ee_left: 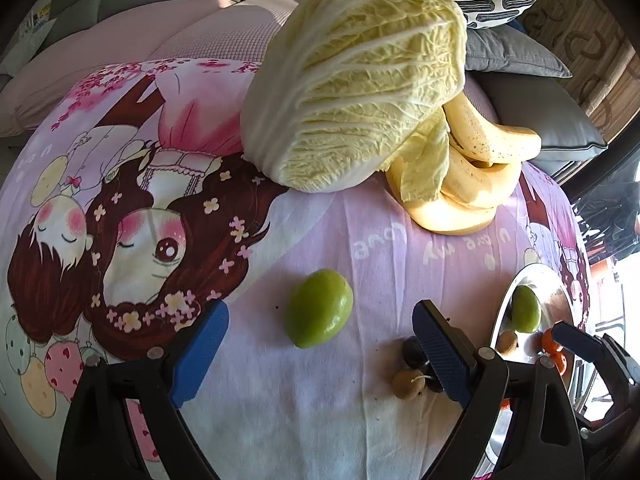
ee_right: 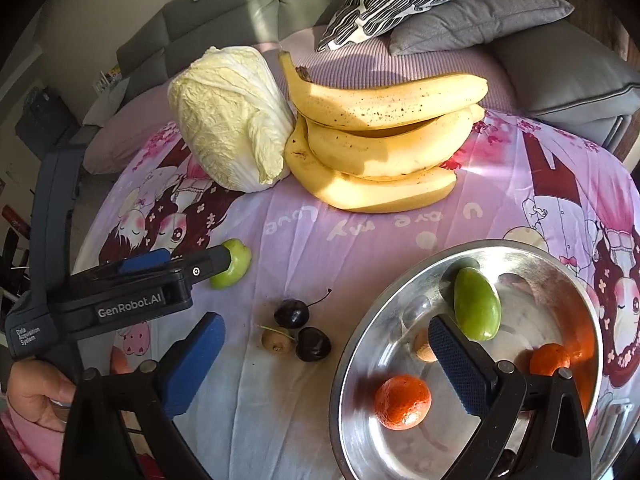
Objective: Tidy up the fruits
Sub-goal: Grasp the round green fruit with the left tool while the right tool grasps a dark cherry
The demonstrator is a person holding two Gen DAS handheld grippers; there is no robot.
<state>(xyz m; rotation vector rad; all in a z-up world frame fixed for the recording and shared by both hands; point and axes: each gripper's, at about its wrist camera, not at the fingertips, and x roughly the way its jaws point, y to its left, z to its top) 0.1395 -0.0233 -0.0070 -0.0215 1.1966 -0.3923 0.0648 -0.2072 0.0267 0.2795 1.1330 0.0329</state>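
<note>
A green fruit (ee_left: 319, 314) lies on the pink cloth, just ahead of my open left gripper (ee_left: 320, 356); it also shows in the right wrist view (ee_right: 236, 265) beside the left gripper's tips. A steel bowl (ee_right: 360, 312) holds another green fruit (ee_right: 477, 309), two oranges (ee_right: 403, 401) and a small brown fruit (ee_right: 423, 350). My right gripper (ee_right: 326, 364) is open and empty, with its right finger over the bowl. Two dark cherries (ee_right: 292, 313) and a small brown fruit (ee_right: 276, 340) lie between the grippers. The bananas (ee_right: 384, 140) lie at the back.
A napa cabbage (ee_right: 228, 120) rests against the bananas at the back of the cloth-covered table. Cushions (ee_right: 472, 16) and a grey sofa stand behind it. The bowl also shows at the right in the left wrist view (ee_left: 505, 300).
</note>
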